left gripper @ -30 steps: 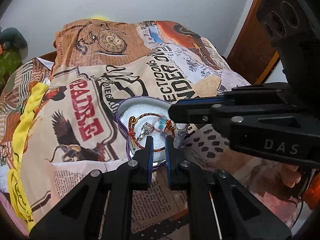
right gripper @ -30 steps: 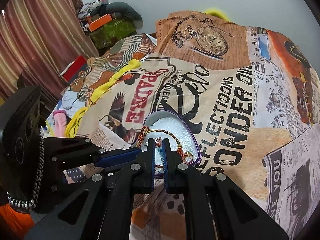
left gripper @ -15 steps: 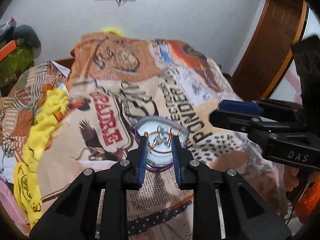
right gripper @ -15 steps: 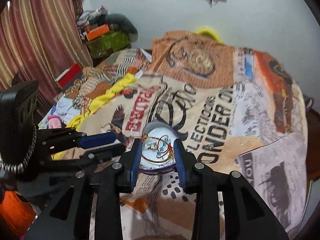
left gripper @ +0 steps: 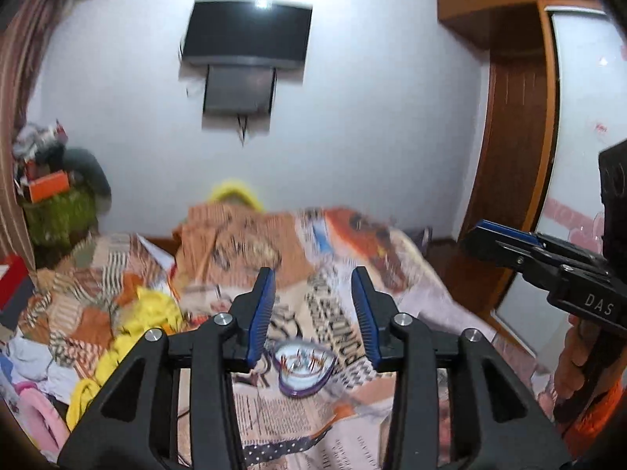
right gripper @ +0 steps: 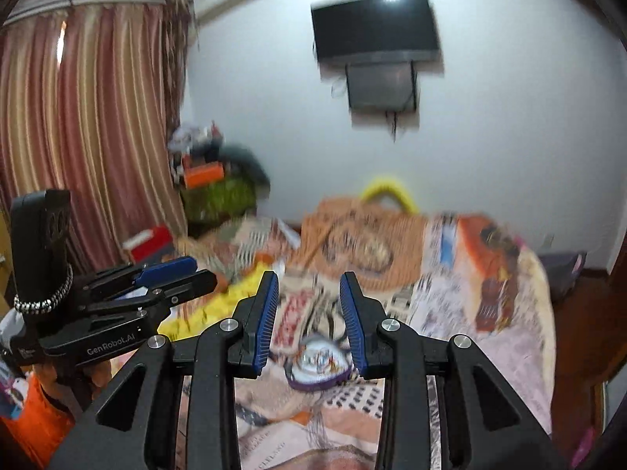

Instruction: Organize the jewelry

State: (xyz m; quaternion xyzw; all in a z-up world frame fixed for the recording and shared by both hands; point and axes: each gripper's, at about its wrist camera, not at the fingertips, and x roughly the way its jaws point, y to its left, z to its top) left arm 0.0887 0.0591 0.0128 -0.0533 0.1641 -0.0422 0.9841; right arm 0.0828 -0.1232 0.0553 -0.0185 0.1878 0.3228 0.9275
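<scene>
A heart-shaped purple tin [left gripper: 305, 371] with white lining lies on the bed and holds tangled red, gold and blue jewelry. It also shows in the right wrist view [right gripper: 319, 366]. My left gripper [left gripper: 312, 311] is open and empty, raised well back from the tin. My right gripper [right gripper: 309, 315] is open and empty too, also far above and behind the tin. Each gripper shows at the edge of the other's view, the right one [left gripper: 548, 258] and the left one [right gripper: 145, 282].
The bed carries a newspaper-print cover [left gripper: 352, 274] with a yellow cloth [left gripper: 137, 333] at its left. A wall-mounted TV [left gripper: 245, 35] hangs ahead. Striped curtains [right gripper: 78, 117], a cluttered stand [right gripper: 211, 184] and a wooden door frame [left gripper: 509, 156] border the room.
Both grippers have opened wide and pulled up and back from the tin, which now looks small and far. The jewelry stays in the tin.
</scene>
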